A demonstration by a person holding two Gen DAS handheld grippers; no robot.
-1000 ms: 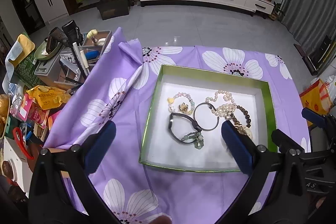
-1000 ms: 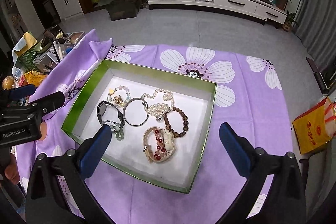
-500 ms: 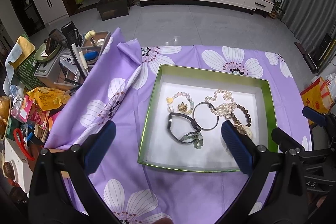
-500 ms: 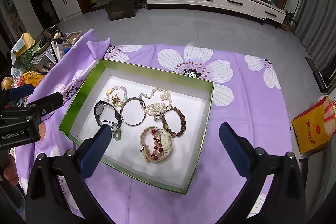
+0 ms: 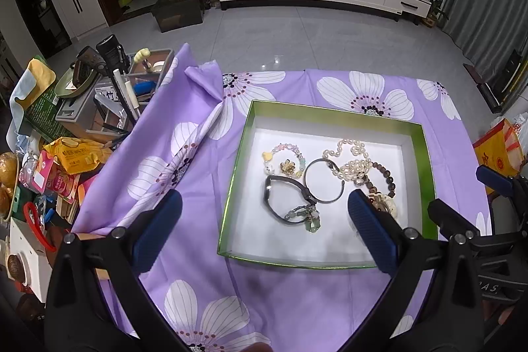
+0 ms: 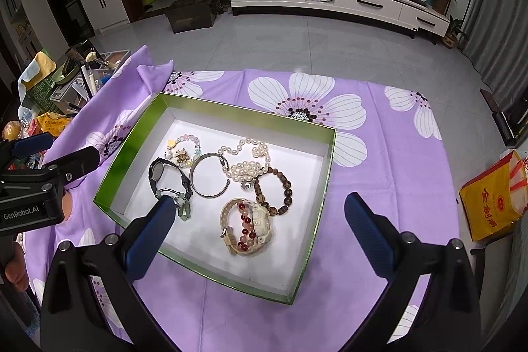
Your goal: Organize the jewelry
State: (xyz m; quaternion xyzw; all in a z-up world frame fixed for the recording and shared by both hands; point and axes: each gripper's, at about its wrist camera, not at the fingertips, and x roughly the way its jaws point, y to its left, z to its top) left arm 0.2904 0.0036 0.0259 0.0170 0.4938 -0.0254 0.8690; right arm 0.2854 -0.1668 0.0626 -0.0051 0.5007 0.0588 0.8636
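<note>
A green-walled box [image 6: 325, 160] with a white floor is shown on a purple flowered cloth [image 6: 389, 160] that covers the desk. In the right wrist view the box is seen turned, its long axis running from upper left to lower right; in the left wrist view its sides lie nearly square to the frame.

All the jewelry is gathered inside the box. A pastel bead bracelet [image 6: 183, 150] lies nearest the far-left corner of the box. A dark watch [image 6: 165, 175] lies next to it toward the near-left wall, its band curved into a loop, and a pale green bead string [image 6: 183, 203] lies against the band. A grey metal bangle [image 6: 211, 175] lies at the box's centre with its open gap turned to the right. A pearl strand [image 6: 247, 160] is heaped beside the bangle, toward the far wall. A brown bead bracelet [image 6: 274, 190] touches the pearls. A cream watch [image 6: 250, 226], with a red bead bracelet [image 6: 246, 225] laid across it, lies closest to the near wall.

The left gripper [image 5: 264, 221] is held over the near-left part of the box, its fingers [image 5: 158, 230] wide apart and empty. The right gripper [image 6: 255, 221] is held over the box's near wall, its fingers [image 6: 369, 233] likewise wide apart and empty.
</note>
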